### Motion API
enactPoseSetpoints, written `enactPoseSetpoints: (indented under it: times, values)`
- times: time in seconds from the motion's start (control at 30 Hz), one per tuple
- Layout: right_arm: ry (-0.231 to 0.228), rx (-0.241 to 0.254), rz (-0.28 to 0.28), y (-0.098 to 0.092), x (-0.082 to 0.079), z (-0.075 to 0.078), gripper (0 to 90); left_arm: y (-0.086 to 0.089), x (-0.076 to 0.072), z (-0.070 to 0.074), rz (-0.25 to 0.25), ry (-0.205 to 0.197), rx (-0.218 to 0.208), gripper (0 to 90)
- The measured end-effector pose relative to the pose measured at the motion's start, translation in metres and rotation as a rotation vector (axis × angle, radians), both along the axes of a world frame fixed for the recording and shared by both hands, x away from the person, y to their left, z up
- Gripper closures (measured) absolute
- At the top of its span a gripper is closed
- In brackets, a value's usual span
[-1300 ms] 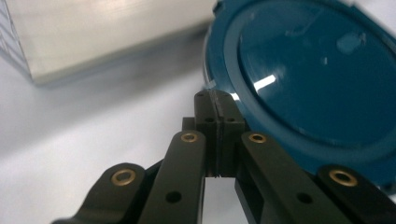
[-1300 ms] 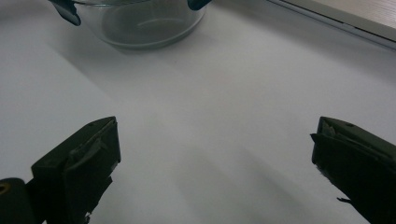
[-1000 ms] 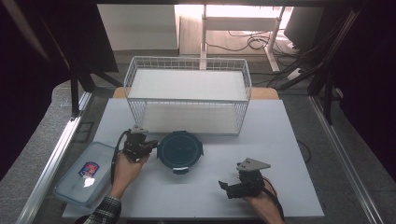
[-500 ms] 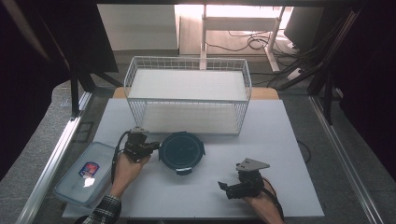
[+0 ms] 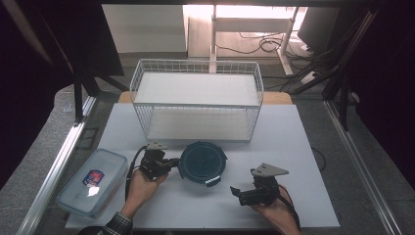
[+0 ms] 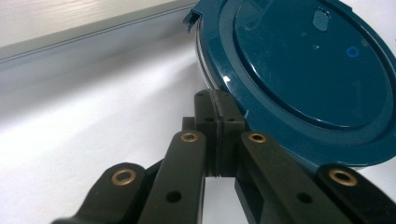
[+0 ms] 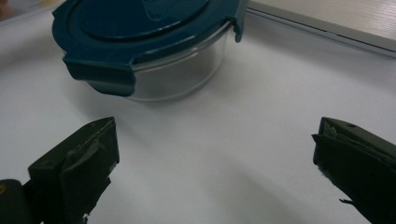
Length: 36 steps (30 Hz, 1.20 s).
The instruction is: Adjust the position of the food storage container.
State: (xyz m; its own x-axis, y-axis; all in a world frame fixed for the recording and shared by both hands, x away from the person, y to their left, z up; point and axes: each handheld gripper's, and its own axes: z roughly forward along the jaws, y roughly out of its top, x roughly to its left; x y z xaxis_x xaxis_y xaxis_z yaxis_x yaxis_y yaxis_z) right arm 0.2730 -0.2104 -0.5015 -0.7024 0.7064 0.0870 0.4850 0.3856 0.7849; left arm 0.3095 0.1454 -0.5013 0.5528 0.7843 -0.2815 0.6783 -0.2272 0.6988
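White table (image 5: pixel 303 147) is lying under everything; the round glass bowl (image 7: pixel 182 74) with its blue lid (image 5: pixel 202 162) is sitting right at the left gripper (image 5: pixel 172 162) tips, whose jaws are squeezing tight together, holding nothing; the right gripper (image 5: pixel 236 192) is standing wide apart, the bowl ahead; it is looking heavy, hard, slippery, breakable; grabbing a lid tab (image 7: pixel 100 74) seems best.

Left gripper (image 5: pixel 172 162) touching the round blue-lidded container (image 5: pixel 202 162) on the counter (image 5: pixel 293 147); right gripper (image 5: pixel 238 192) apart; wire basket (image 5: pixel 196 100) behind.
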Motion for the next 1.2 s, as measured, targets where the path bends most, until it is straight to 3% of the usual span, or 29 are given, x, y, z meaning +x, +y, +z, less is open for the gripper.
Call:
enactPoseSetpoints:
  times: [0.2,0.33,0.53,0.6,0.7,0.77,0.83,0.93,0.97,1.07,1.1,1.17,1.2]
  values:
    - [0.047,-0.010,-0.011,-0.004,0.001,0.004,6.8,-0.014,-0.002,-0.002,-0.024,0.002,-0.008,90.0]
    - [0.056,-0.021,-0.020,-0.006,0.001,0.008,18.3,-0.028,-0.004,-0.002,-0.050,-0.013,0.006,90.0]
    - [0.002,-0.035,-0.042,-0.015,0.000,0.022,43.4,-0.050,-0.001,-0.003,-0.104,-0.024,-0.011,90.0]
    - [0.002,-0.034,-0.035,-0.018,0.001,0.026,55.7,-0.059,0.000,-0.003,-0.124,-0.028,-0.022,90.0]
    - [0.016,-0.022,-0.007,-0.020,0.003,0.031,67.2,-0.068,0.001,-0.003,-0.134,-0.028,-0.022,90.0]
    - [-0.005,-0.034,0.004,-0.018,0.004,0.037,75.3,-0.079,0.003,-0.003,-0.162,-0.027,-0.034,90.0]
    - [0.010,-0.018,0.019,-0.015,0.006,0.039,78.2,-0.086,0.003,-0.002,-0.173,-0.021,-0.047,90.0]
    - [0.015,-0.028,0.055,0.000,0.011,0.041,82.9,-0.102,0.001,-0.002,-0.213,-0.036,-0.044,90.0]
    - [0.015,-0.047,0.079,0.015,0.015,0.039,84.0,-0.106,-0.002,0.000,-0.232,-0.047,-0.022,90.0]
    - [0.010,-0.068,0.094,0.029,0.021,0.037,85.0,-0.101,-0.004,0.000,-0.225,-0.066,0.012,82.4]
    - [0.018,-0.070,0.097,0.035,0.024,0.037,85.0,-0.094,-0.006,0.000,-0.217,-0.088,0.056,82.4]
    - [0.043,-0.059,0.106,0.056,0.036,0.036,85.2,-0.076,-0.009,-0.003,-0.179,-0.094,0.079,77.8]
    - [0.043,-0.059,0.106,0.056,0.036,0.036,85.2,-0.067,-0.009,-0.005,-0.166,-0.089,0.078,77.8]
